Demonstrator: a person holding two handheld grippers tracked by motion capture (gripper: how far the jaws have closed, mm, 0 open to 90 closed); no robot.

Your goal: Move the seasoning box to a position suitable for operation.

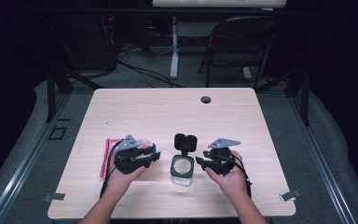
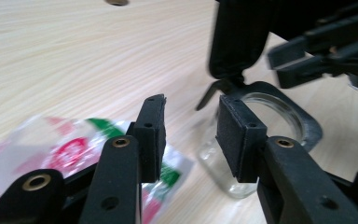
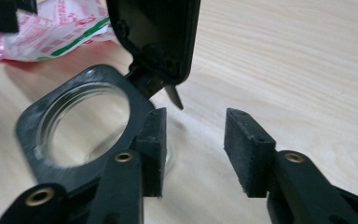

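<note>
Both the left gripper (image 2: 189, 135) and right gripper (image 3: 193, 149) are held open, fingers empty, beside the glass jar (image 1: 182, 166); its base is blurred.

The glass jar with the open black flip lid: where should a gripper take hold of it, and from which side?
Probably the black square collar of the jar, pads on two opposite flat edges, coming from the front, since the raised lid blocks the hinge side. The clear glass below looks more slippery.
</note>
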